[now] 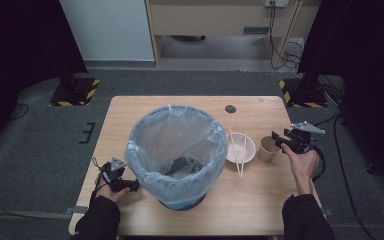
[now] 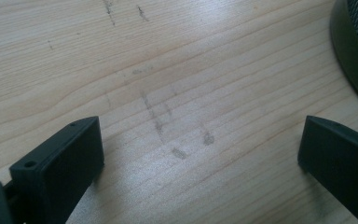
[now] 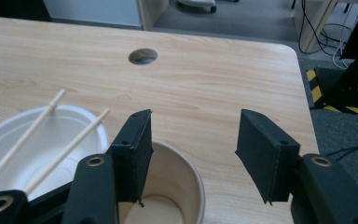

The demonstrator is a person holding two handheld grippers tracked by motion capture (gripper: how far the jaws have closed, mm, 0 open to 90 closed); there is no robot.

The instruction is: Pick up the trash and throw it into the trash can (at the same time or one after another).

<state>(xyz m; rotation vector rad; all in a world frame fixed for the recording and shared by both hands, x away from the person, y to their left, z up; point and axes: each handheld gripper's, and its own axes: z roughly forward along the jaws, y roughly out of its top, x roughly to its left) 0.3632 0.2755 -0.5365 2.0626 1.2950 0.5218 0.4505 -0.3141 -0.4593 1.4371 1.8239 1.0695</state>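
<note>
Right tool (image 3: 193,154) spread wide astride paper cup (image 3: 175,186) rim; left tool (image 2: 200,158) spread, empty.

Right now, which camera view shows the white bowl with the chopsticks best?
The high view: the whole white bowl shows there, between the lined bin and the paper cup, chopsticks across it. The right gripper view shows part of it, cut by the frame. The left gripper view shows bare table.
</note>
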